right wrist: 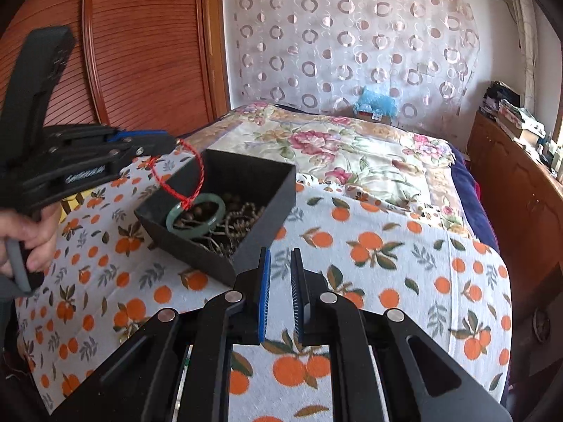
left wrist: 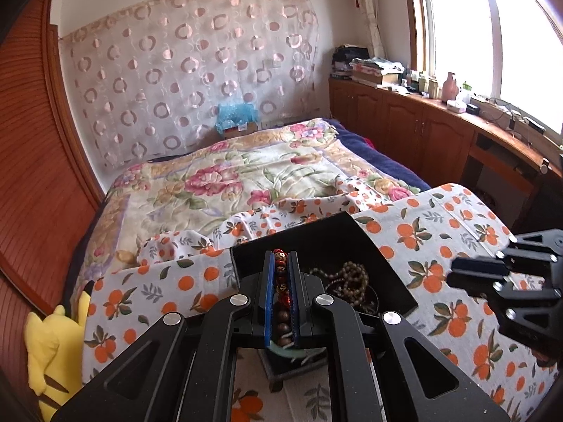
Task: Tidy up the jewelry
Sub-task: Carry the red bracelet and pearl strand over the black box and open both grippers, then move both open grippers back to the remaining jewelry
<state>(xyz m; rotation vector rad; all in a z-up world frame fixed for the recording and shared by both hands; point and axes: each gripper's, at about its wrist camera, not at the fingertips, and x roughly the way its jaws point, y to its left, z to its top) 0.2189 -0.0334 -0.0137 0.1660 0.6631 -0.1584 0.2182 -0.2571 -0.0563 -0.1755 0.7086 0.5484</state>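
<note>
home bedroom | bed with floral quilt | wooden wardrobe | window-side cabinets

Bright daylight from window — glare, fisheye-warped edges.

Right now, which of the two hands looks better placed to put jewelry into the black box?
Probably the left. The left gripper already grips a red-and-brown bead string above the black box; the right gripper holds nothing, beside it.
</note>
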